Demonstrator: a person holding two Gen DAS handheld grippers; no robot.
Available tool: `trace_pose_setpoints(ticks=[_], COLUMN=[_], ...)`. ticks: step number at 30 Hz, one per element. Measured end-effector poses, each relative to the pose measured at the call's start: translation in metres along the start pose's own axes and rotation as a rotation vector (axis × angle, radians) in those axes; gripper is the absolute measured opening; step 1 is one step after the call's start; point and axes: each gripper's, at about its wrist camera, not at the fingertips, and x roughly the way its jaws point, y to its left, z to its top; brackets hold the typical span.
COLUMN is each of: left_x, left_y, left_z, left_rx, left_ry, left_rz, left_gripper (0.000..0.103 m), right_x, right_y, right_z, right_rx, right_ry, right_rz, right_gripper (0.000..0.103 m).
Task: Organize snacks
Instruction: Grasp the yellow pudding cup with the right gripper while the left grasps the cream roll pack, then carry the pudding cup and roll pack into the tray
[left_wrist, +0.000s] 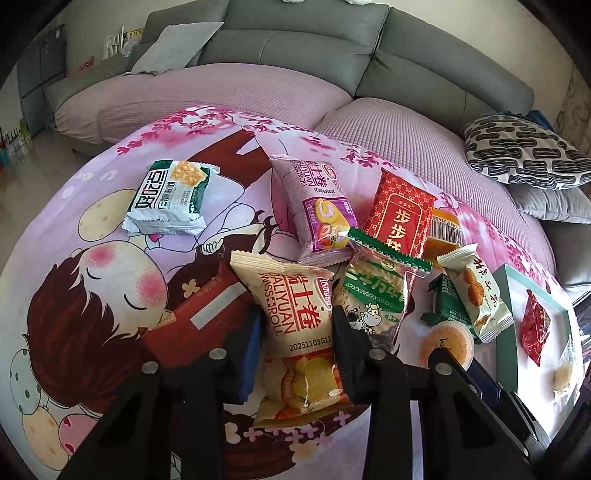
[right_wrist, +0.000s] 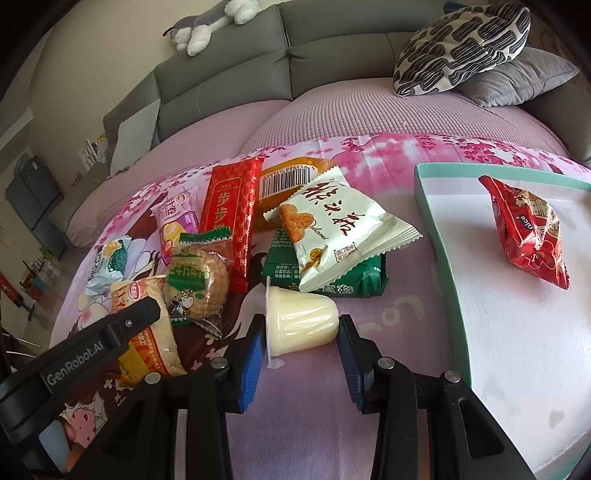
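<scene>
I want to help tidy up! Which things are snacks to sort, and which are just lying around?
For the job:
- beige Swiss roll packet, in left gripper
- pale yellow jelly cup, in right gripper
- teal-rimmed white tray
- crinkly red snack bag

Just lying about:
- black-and-white patterned cushion
- grey plush toy

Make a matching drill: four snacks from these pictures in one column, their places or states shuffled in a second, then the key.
Things
1. yellow Swiss roll
2. jelly cup
3. red packet
4. purple Swiss roll

States
A. lying in the teal tray
B. gripped in the left claw
C. on the cloth, ungripped, beside the tall red pack
D. on its side, gripped in the right claw

Pairs: 1-B, 2-D, 3-A, 4-C
</scene>
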Motion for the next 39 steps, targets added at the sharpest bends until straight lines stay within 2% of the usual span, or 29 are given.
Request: trace_pose_setpoints(ticks=[16, 25, 30, 39], left_x=[-0.008, -0.041, -0.052, -0.058], left_y=[0.007, 0.008, -0.003, -0.042], left_z=[0.004, 0.014, 0.018, 0.012], left_rx=[-0.038, -0.047, -0.024, 0.064], left_ry=[-0.013, -0.096, -0.122, -0.115], left_rz=[-0.023, -0.049, -0.063, -0.109], left_gripper=[0.036, 0.036, 0.036, 0.036], right_x=[-0.022, -0.052, -0.061, -0.08], right_y=[-0.001, 0.005, 0.0, -0.029], right_z=[0.004, 0.008, 0.008, 0.009], right_rx=[0.025, 0.009, 0.02, 0.059], right_ry=[-0.041, -0.087, -0.085, -0.101], right_rz=[0.02, 0.023, 0.016, -0.048], right_gripper=[0.04, 0.04, 0.04, 0.04])
